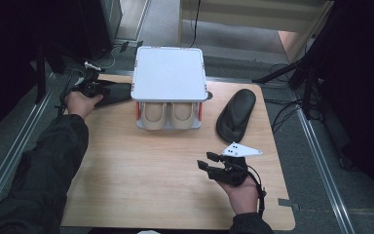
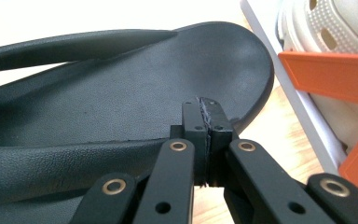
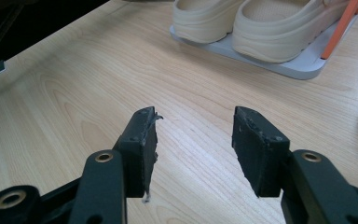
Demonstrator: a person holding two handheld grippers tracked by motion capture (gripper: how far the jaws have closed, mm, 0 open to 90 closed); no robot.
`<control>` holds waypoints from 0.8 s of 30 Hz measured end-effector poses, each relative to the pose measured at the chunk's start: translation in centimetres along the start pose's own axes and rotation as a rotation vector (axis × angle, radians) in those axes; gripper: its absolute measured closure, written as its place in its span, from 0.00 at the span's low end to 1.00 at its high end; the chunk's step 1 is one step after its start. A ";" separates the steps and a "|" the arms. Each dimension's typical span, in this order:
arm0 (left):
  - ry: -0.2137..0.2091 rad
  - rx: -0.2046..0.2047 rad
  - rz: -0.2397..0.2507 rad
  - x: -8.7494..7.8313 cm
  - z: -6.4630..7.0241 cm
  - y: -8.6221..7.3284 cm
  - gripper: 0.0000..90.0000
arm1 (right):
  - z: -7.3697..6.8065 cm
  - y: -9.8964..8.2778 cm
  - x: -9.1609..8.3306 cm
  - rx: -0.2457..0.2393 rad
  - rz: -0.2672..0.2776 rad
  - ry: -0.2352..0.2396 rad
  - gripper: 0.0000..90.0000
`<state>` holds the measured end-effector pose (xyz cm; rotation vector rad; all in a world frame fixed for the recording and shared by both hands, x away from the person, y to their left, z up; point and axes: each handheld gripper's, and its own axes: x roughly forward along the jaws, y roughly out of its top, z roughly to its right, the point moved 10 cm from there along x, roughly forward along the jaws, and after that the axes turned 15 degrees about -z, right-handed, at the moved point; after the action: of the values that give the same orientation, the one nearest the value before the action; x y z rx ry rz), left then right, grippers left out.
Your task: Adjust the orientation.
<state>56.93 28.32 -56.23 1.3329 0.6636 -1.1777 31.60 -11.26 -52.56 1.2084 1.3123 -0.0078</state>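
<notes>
1. Lying on the bench (image 1: 141, 185): 2 black sandals, 1 (image 1: 113, 93) at the left gripper (image 2: 207, 116), 1 (image 1: 235, 114) right of the rack (image 1: 169, 73).
2. Left jaws together, right gripper (image 3: 193, 135) jaws apart.
3. Rack holds 2 beige clogs (image 1: 169, 115).

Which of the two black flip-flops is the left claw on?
The black flip-flop at the table's far left, beside the white shoe rack: the left claw is shut at its edge. The other flip-flop lies untouched, right of the rack.

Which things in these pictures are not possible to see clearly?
- Left tool, left gripper view: pads look shut; whether they pinch the black slipper is unclear.
- Beige clogs, high view: toes hidden under the rack's white shelf.
- Slipper's heel, left gripper view: cut off by the frame edge.
</notes>
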 end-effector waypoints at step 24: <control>-0.010 0.005 0.014 -0.7 1.1 -0.8 1.00 | -0.3 0.2 0.5 -0.010 -0.009 0.003 0.56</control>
<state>55.72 27.57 -55.66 1.3331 0.6437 -1.1745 31.70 -10.69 -52.67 1.1944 1.3186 -0.0057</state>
